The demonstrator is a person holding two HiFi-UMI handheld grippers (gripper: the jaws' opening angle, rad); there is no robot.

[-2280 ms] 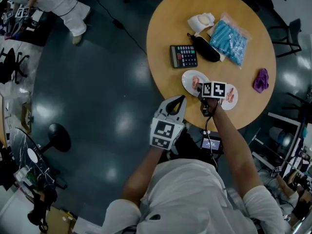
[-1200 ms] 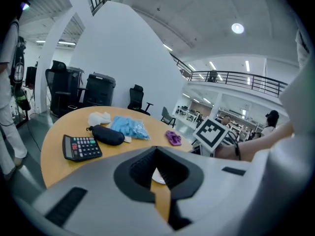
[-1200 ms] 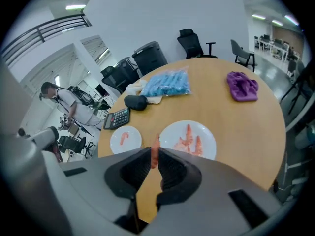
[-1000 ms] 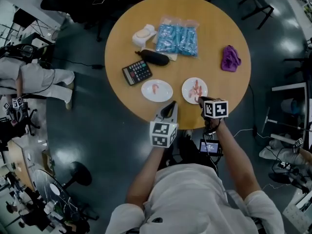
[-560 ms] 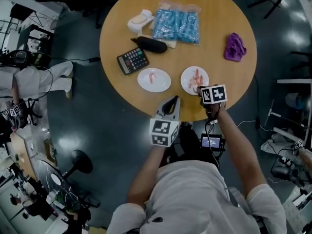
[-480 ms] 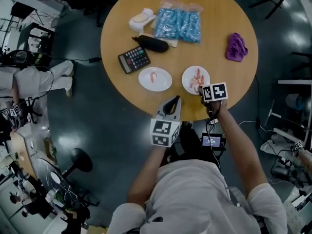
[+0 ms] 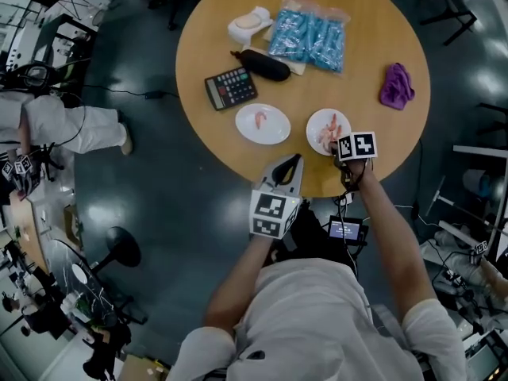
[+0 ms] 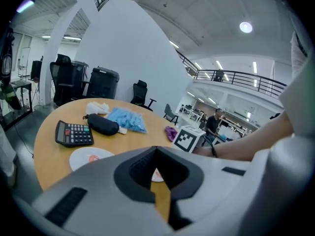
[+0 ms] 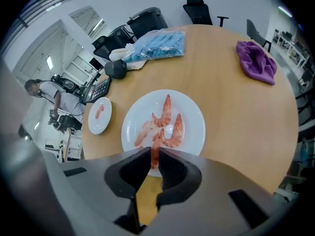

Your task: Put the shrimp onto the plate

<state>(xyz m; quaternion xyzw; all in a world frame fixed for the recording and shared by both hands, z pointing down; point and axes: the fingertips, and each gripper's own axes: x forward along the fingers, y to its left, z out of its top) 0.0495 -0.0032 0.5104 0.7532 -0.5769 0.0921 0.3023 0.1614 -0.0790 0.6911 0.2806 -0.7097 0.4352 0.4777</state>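
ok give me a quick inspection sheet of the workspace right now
surface: round wooden table
job's things: right plate carries a shrimp pile; left plate carries a lone shrimp
clutter: calculator, black case, blue packets, purple cloth, white bundle
grippers: right gripper shut on the gripped shrimp at the right plate; left gripper shut, empty, at the table's near edge
cables: one floor cable left of the table
surroundings: person in white at left; office chair beyond

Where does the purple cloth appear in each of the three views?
Head view: the purple cloth lies at upper right, to the right of the blue bag.
Left gripper view: small, near the centre, right of the bag.
Right gripper view: upper right, bag at top centre.
Shared landmark: the blue bag.
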